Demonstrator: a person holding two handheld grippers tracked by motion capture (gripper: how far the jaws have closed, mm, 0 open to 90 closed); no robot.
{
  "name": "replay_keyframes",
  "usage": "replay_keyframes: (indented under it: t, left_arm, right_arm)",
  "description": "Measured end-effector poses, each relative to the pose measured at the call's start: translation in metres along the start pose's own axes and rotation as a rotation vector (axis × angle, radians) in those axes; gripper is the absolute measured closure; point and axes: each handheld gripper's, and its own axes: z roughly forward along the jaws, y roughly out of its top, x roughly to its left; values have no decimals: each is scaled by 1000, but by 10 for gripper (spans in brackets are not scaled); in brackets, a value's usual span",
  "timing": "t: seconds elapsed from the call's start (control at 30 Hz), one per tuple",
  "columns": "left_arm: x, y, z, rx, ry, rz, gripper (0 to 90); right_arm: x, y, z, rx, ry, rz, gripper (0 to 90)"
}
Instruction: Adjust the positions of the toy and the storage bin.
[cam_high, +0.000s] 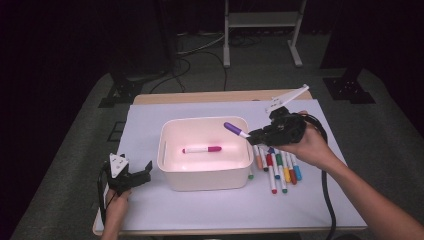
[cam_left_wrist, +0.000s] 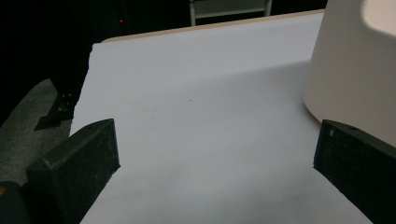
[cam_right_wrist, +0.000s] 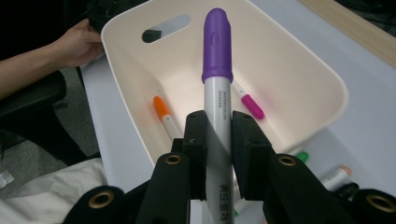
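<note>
Overhead: white-covered table (cam_high: 150, 210), cream plastic bin w/ handle slots (cam_high: 205, 175) at centre. Inside bin, a pink-capped white marker (cam_high: 202, 149) lying flat; right gripper view also shows an orange-capped marker (cam_right_wrist: 163, 114) against the bin wall.

Right gripper (cam_high: 251, 135), black, two-jaw, held in a hand at the bin's right rim: clenched on a purple-capped white marker (cam_high: 236, 130), cap poking out over the bin's opening, above the rim, not touching it. In right gripper view, purple-capped white marker (cam_right_wrist: 217, 93) pinched mid-barrel between both pads, right gripper (cam_right_wrist: 218, 135) aimed at the bin interior.

Left gripper (cam_high: 142, 175), black, resting near the bin's left front corner, jaws wide apart, nothing between them; in left gripper view, bare table cover ahead, bin wall (cam_left_wrist: 355, 70) at right.

Row of loose colour markers (cam_high: 277, 167) on the table just right of the bin, under the right hand.

Handling, as a judgement: light, stiff, smooth plastic barrel, prob. slippery and prone to roll; not fragile. Best hold approx. mid-barrel, below the cap, across the round body, as now.
</note>
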Motion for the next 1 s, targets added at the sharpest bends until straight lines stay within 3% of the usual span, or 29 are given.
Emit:
replay_keyframes:
  t: [0.5,1.0]
  left_arm:
    - [0,0,0,-3,-3,-4,0]
    - [0,0,0,-4,-7,-6,0]
  right_arm:
    - [19,33,53,47,131,-81,759]
    - [25,44,108,119,204,-125,759]
